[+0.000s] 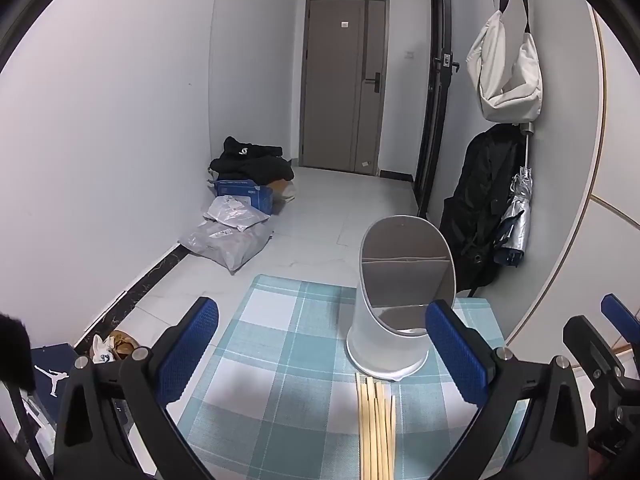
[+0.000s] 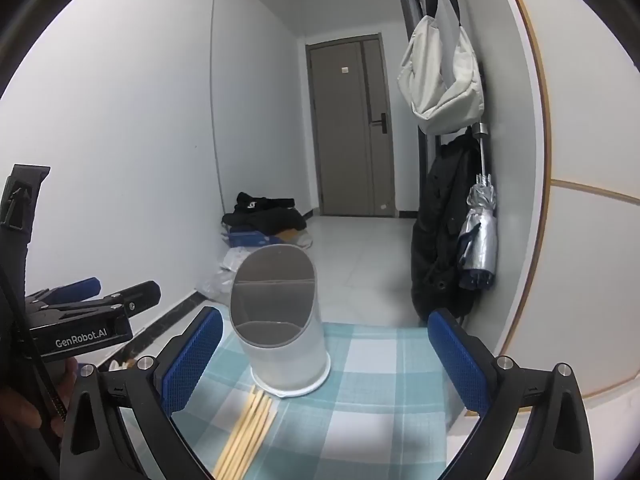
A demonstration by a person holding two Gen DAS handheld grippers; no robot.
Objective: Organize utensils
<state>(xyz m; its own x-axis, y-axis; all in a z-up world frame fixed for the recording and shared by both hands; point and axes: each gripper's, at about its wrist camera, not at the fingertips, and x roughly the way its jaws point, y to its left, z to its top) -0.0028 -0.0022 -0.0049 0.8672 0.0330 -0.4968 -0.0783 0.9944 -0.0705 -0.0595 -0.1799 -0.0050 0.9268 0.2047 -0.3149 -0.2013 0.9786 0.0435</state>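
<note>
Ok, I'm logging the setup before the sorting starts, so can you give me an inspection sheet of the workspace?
Surface: table under a blue and white checked cloth.
Job's things: white utensil holder upright on the cloth, slanted open top with dividers, nothing seen inside; bundle of wooden chopsticks lying flat just in front of it.
Clutter: nothing seen on the cloth.
Grippers: left claw open, nothing between its pads; right claw open, nothing between its pads.
Cables: nothing seen.
Surroundings: door; parcels and dark clothes on the floor; white bag, black coat and folded umbrella hanging on the wall.
</note>
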